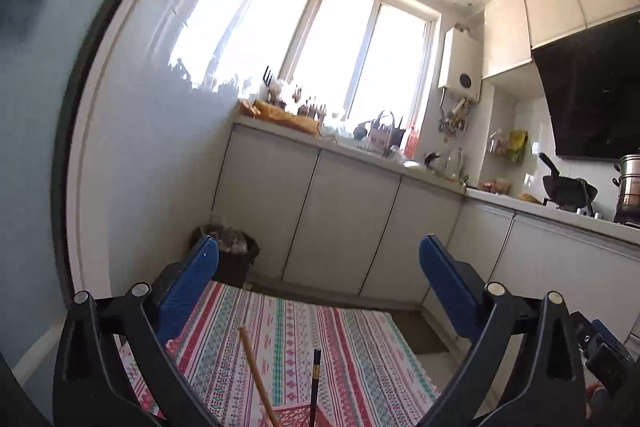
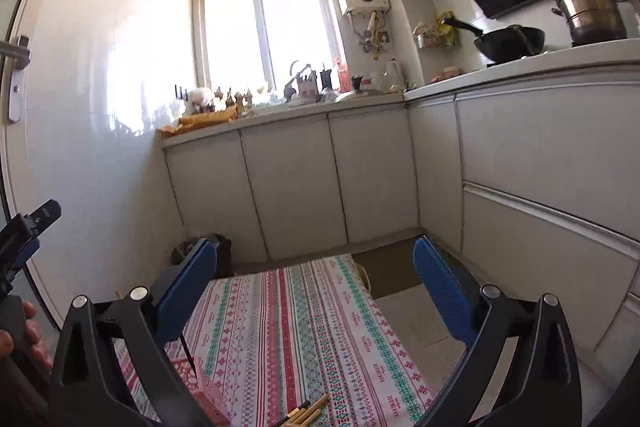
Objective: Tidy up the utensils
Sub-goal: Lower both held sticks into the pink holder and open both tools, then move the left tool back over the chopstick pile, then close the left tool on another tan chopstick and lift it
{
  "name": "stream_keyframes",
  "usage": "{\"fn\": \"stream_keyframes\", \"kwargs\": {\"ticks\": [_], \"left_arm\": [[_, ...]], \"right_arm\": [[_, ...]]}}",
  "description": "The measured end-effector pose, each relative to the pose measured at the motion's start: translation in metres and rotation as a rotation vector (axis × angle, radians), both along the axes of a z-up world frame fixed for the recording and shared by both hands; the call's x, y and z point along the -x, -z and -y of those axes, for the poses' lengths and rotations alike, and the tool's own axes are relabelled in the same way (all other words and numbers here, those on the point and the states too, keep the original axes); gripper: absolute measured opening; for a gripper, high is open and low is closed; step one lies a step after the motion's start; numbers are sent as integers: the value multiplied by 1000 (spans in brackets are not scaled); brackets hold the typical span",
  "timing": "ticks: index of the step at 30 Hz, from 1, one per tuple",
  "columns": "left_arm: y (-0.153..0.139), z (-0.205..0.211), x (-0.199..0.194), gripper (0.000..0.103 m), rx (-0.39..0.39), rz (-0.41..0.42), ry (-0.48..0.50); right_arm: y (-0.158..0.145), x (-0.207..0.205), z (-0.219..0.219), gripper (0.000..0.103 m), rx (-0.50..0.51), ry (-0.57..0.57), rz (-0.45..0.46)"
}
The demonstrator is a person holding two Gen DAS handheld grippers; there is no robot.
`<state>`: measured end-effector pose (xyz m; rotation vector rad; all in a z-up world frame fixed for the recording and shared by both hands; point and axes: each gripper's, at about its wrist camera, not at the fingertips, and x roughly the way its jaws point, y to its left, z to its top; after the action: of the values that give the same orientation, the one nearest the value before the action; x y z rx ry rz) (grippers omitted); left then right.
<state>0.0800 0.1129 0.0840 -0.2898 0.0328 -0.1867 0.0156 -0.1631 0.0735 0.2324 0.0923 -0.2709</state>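
Note:
A pink slotted basket [image 1: 298, 415] stands on the patterned tablecloth [image 1: 340, 347] at the bottom of the left wrist view. A tan chopstick [image 1: 256, 371] and a black chopstick [image 1: 316, 383] stand up out of it. My left gripper [image 1: 319, 261] is open and empty above the basket. In the right wrist view the basket [image 2: 204, 393] sits at the lower left, with a black chopstick [image 2: 187, 351] rising from it. Several loose chopsticks [image 2: 306, 411] lie on the cloth [image 2: 304, 327] at the bottom edge. My right gripper [image 2: 315, 261] is open and empty above the table.
White kitchen cabinets [image 1: 344, 219] run along the far wall and the right side. A dark bin [image 1: 232, 255] stands on the floor beyond the table's far left corner. A wok [image 2: 508, 41] and a steel pot [image 2: 586, 3] sit on the counter at right.

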Motion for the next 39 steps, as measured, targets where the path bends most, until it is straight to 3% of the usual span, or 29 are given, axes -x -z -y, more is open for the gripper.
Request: {"fn": "stream_keyframes", "kwargs": {"ticks": [5,8,10,13,16,19,21,23,25,28,32,35,39], "left_arm": [[-36,6,41,96,37,114,91],[-56,20,69,96,15,185,152],[-63,31,83,96,-6,203,196],[-68,50,90,96,-52,172,237],[-65,66,101,96,-93,190,243],[-61,87,99,96,-151,160,271],[-51,104,82,96,-230,51,284],[-28,126,54,96,-330,-123,369],[6,150,26,96,-419,-310,438],[68,178,-12,96,-536,-581,533],[146,214,-55,96,-688,-895,644],[191,235,-76,96,-774,-1053,739],[232,258,-89,93,-818,-1213,851]], "right_arm": [[-32,71,4,96,39,221,339],[-42,92,9,96,22,292,459],[-44,96,16,96,10,259,461],[-47,88,29,96,-20,176,361],[-51,79,40,96,-64,37,249],[-51,74,54,96,-169,-137,208],[-47,61,62,96,-244,-251,148],[-36,37,70,96,-278,-300,21],[-16,7,78,96,-311,-324,-150],[19,-24,96,96,-415,-345,-311],[52,-42,134,96,-613,-318,-379],[66,-49,157,96,-710,-305,-395],[79,-54,169,96,-761,-305,-422]]}}
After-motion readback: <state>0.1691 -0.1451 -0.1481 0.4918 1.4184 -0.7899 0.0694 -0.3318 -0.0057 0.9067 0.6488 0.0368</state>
